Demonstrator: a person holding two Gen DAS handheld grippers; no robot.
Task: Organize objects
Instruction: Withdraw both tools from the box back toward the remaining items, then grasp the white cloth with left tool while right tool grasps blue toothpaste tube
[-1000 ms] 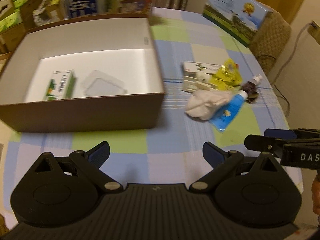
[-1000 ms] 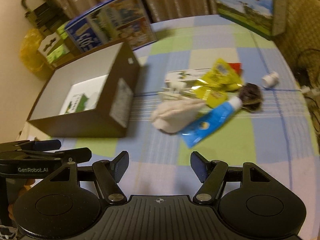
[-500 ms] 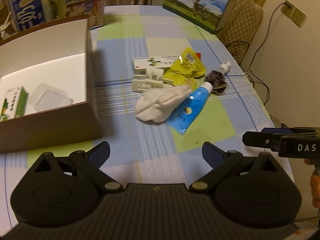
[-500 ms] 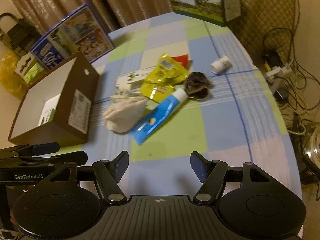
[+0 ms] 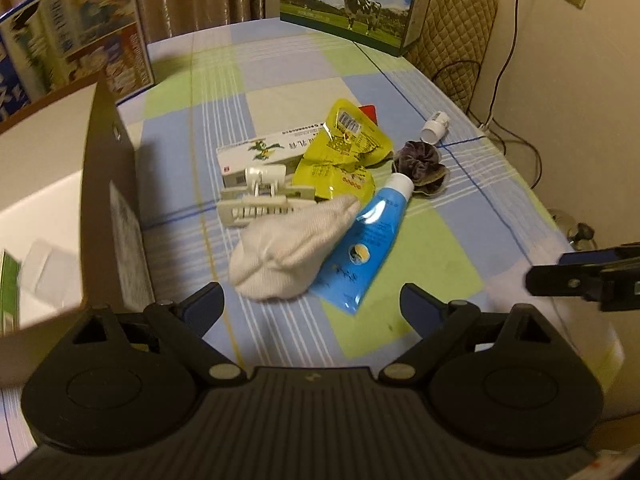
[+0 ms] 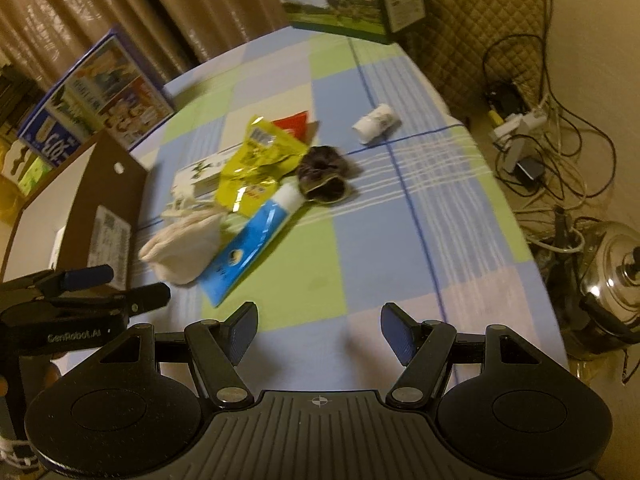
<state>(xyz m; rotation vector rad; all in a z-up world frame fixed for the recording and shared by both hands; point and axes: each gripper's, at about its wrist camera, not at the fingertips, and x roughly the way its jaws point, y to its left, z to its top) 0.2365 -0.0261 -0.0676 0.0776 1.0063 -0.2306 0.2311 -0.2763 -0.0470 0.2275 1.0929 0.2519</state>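
Note:
A loose pile lies mid-table: a white sock point(image 5: 288, 252), a blue tube point(image 5: 368, 240), yellow packets point(image 5: 340, 156), a white medicine box point(image 5: 260, 150), a white hair clip point(image 5: 260, 200) and a dark scrunchie point(image 5: 420, 164). A small white bottle point(image 5: 434, 126) lies apart to the right. My left gripper point(image 5: 312, 306) is open and empty just short of the sock. My right gripper point(image 6: 318, 330) is open and empty over bare cloth, right of the blue tube point(image 6: 252, 240). The brown box point(image 5: 104, 208) stands at the left, holding a green carton point(image 5: 8, 292) and a clear lid.
A milk carton box point(image 5: 352, 0) stands at the table's far edge and a blue printed box point(image 5: 72, 40) behind the brown box. Right of the table point(image 6: 424, 184) are a quilted chair, floor cables point(image 6: 552, 144) and a steel pot point(image 6: 612, 264).
Both views have swung right, away from the brown box and toward the pile. The left gripper now faces the sock and tube. Both grippers stayed open and empty.

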